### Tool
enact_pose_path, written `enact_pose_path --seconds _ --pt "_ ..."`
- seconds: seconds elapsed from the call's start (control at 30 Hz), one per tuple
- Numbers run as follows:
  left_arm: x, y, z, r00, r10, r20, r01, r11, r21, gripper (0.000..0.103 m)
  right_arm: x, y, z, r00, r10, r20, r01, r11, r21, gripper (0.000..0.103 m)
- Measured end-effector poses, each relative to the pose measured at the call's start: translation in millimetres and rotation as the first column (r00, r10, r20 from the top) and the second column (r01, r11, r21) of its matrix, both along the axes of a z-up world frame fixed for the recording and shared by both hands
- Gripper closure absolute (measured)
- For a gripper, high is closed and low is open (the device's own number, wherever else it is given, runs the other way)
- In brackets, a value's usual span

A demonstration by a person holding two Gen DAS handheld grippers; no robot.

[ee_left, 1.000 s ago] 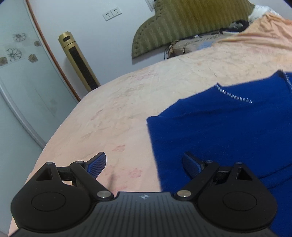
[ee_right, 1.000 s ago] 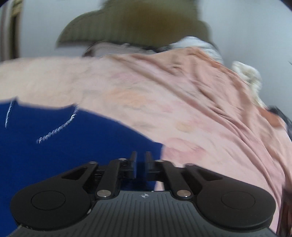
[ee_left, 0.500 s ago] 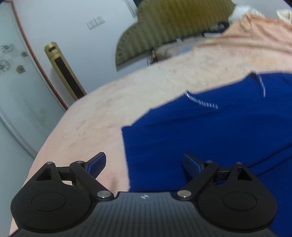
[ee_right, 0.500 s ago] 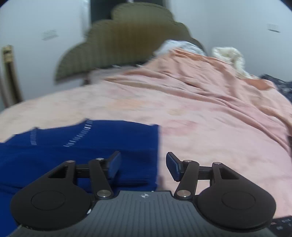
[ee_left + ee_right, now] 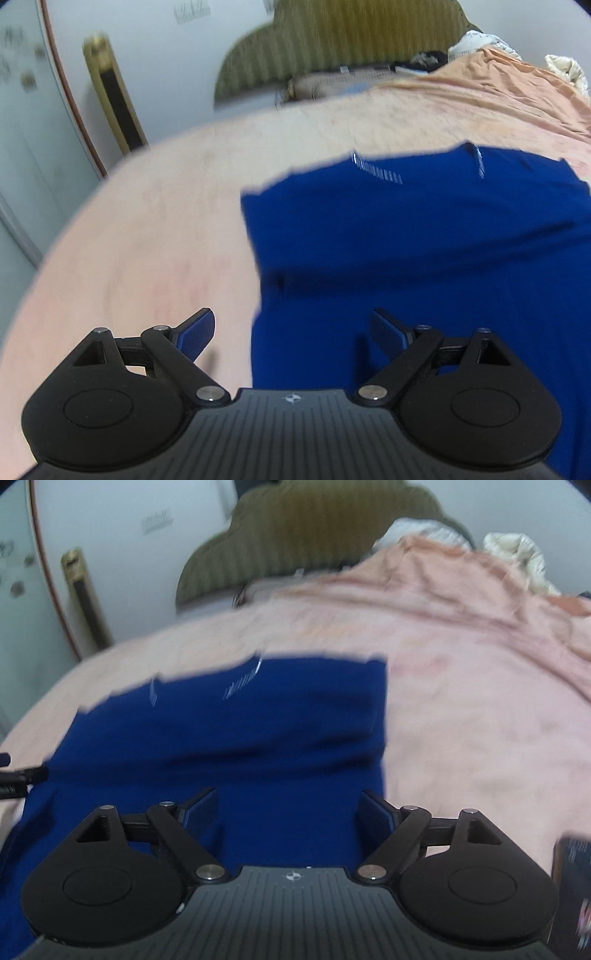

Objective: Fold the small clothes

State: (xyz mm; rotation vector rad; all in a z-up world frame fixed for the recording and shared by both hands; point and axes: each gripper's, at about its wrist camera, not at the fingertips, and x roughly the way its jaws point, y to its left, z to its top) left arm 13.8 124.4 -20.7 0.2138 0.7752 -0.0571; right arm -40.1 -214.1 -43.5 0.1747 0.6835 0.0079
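I've got the blue garment [image 5: 424, 251] lying flat on the bed [image 5: 155, 229], spread over the peach-pink sheet, with a line of small silvery studs near its far edge on each side of the neckline. A fold line runs across it partway down.

My left tongs [image 5: 293, 330] are released, jaws wide apart and nothing between the pads. The left pad sits over bare sheet, the right pad over the blue fabric, so the garment's left edge runs between them. Whether they touch the cloth I can't tell.

My right tongs [image 5: 288, 810] have just been opening and now stand spread, nothing pinched. Blue fabric [image 5: 236, 723] shows in the gap below; the garment's right edge [image 5: 382, 716] passes just by the right pad. In the right wrist view I can also see a dark bit of the other tool poking in at the far left edge.

Around me: an olive ribbed headboard [image 5: 340, 40] at the far end of the bed, rumpled peach bedding [image 5: 480, 602] heaped toward the right, and pale crumpled cloth [image 5: 517, 557] beyond it. A gold and black column [image 5: 112, 92] stands by the wall on the left, next to a curved pale panel with a reddish rim [image 5: 62, 81]. A dark flat object [image 5: 570, 886] sits at the lower right of the right view, too blurred to name. Both views are smeared.
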Motion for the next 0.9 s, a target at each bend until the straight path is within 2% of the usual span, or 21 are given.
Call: enact_pose_path --seconds 0.07,0.23,0.3,0.37,0.4,0.43,0.47,0.5,0.53,0.6,0.77,0.9 --pt "-13.8 19.9 -3.3 0.999 -0.004 -0.041 0.002 0.999 -0.051 0.011 -12.9 2.7 -3.5 1.0 -0.009 -0.019 0.009 0.999 -0.031 0.018" --pt "-30.4 56.6 -14.2 0.997 -0.011 -0.073 0.001 0.991 -0.134 0.011 -49.6 -1.4 -5.3 0.999 -0.025 -0.037 0.022 0.997 -0.078 0.017" --pt "-25.6 60.2 -19.1 0.997 -0.033 -0.075 0.017 0.978 -0.206 0.012 -52.6 -12.3 -9.3 0.998 -0.063 -0.032 0.061 0.997 -0.046 0.019" --pt "-14.8 57.7 -26.3 0.995 -0.049 -0.084 0.025 0.964 -0.265 0.019 -52.5 -23.9 -14.1 0.996 -0.087 -0.022 0.087 0.996 0.016 0.02" --pt "-12.5 54.9 -27.9 0.996 -0.049 -0.07 0.029 0.963 -0.267 0.026 -48.0 -28.5 -19.0 0.996 -0.082 -0.02 0.083 0.996 0.042 0.029" --pt "-9.3 49.7 -28.2 0.997 -0.058 -0.047 0.044 0.965 -0.259 0.051 -45.3 -29.3 -22.6 0.996 -0.084 -0.012 0.085 0.995 0.048 0.033" --pt "-7.1 45.0 -28.7 0.997 -0.066 -0.044 0.052 0.965 -0.259 0.059 -43.3 -26.5 -22.5 0.997 -0.081 -0.003 0.081 0.996 0.035 0.039" --pt "-4.0 42.9 -27.5 0.996 -0.07 -0.05 0.055 0.962 -0.269 0.082 -41.2 -24.9 -21.4 0.998 -0.069 -0.006 0.069 0.996 0.05 0.063" --pt "-1.2 43.1 -26.0 0.994 -0.085 -0.067 0.061 0.951 -0.303 0.096 -39.5 -24.6 -20.1 0.998 -0.057 -0.005 0.057 0.995 0.087 0.097" --pt "-3.0 44.7 -21.4 0.994 -0.085 -0.065 0.06 0.946 -0.318 0.097 -38.7 -23.6 -17.8 0.999 -0.051 -0.001 0.051 0.993 0.111 0.096" --pt "-2.0 41.2 5.4 0.995 -0.098 0.037 0.104 0.949 -0.299 0.098 -39.4 -19.7 2.3 0.996 -0.041 0.073 0.037 0.998 0.057 0.096" --pt "35.8 33.0 14.2 0.995 -0.07 0.074 0.089 0.952 -0.293 0.097 -10.9 -18.3 22.8 0.988 -0.059 0.141 0.07 0.994 -0.079 0.1"
